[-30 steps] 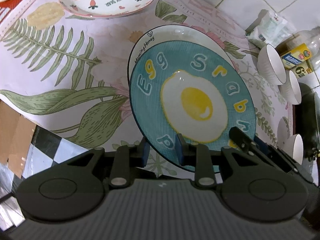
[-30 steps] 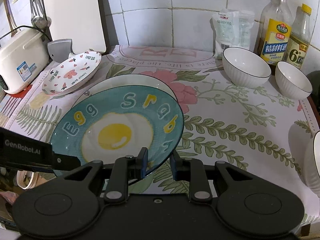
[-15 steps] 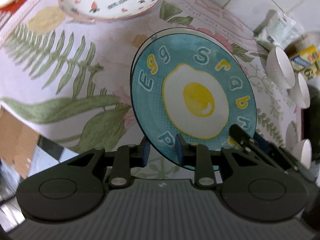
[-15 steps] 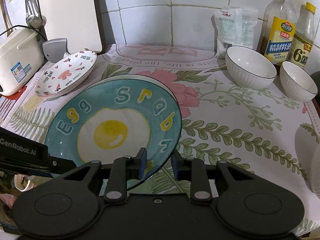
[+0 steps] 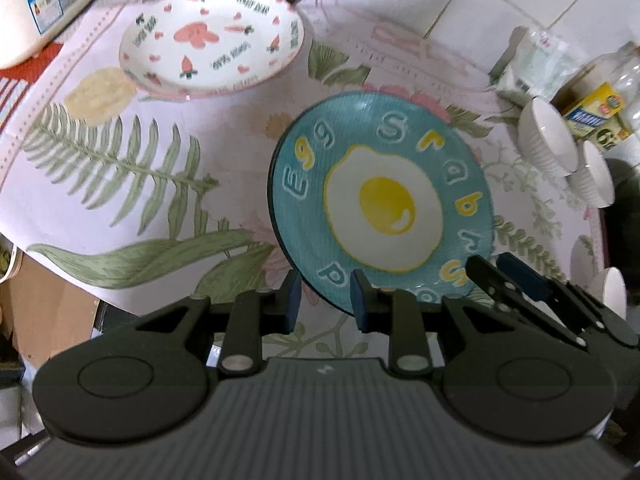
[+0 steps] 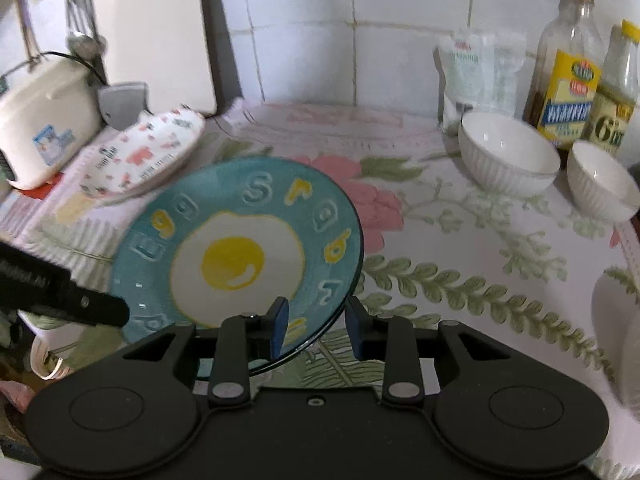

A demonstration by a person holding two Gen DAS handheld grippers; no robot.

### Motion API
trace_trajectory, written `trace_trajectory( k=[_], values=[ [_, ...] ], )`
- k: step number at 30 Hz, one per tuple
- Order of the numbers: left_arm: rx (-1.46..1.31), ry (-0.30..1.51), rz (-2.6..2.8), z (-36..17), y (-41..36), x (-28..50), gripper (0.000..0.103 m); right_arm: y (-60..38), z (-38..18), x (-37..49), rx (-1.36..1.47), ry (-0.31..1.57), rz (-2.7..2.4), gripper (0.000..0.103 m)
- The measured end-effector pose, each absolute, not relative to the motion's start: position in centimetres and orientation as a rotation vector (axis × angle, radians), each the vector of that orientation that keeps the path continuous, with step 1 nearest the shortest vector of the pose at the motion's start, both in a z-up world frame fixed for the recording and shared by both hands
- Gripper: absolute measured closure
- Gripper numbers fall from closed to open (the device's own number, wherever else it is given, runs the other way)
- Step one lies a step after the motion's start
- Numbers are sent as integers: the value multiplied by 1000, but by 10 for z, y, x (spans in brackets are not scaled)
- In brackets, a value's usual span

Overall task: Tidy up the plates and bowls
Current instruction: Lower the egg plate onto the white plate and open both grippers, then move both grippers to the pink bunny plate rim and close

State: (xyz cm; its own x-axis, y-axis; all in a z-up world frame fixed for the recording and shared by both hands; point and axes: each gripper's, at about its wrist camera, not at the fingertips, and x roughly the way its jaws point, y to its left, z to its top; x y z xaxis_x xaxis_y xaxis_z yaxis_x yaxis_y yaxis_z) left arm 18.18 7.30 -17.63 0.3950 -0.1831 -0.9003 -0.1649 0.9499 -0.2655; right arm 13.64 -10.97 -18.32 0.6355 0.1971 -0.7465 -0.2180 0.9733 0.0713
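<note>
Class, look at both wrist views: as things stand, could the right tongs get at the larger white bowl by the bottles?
Probably not yet. The right tongs are shut on the blue egg plate, shared with the left tongs. The path over the cloth to the larger white bowl looks free, but the plate must be set down first.

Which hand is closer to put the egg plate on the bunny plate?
Probably left. Both hold the egg plate, but the left gripper grips the edge nearer the bunny plate; the right gripper sits farther from it.
</note>
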Motion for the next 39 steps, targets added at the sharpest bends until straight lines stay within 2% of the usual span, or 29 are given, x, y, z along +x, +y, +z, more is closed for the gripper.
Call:
trace_trajectory(
  k=[7, 18, 25, 29, 33, 39],
  values=[
    [-298, 1092, -62, -140, 88, 163, 74, -117, -130, 117, 67, 799, 373, 60],
    [-229, 957, -105, -92, 133, 139, 61, -93, -73, 111, 140, 721, 520, 38],
    [-232, 841, -71, -85, 173, 144, 49, -62, -70, 129, 137, 681, 563, 33],
    [-238, 763, -48, -91, 190, 153, 36, -44, -77, 146, 137, 664, 625, 33],
    [-272, 715, 14, -108, 207, 163, 30, -37, -102, 171, 207, 696, 654, 33],
    [-314, 710, 118, -150, 230, 184, 30, -18, -134, 211, 200, 740, 627, 33]
  ],
)
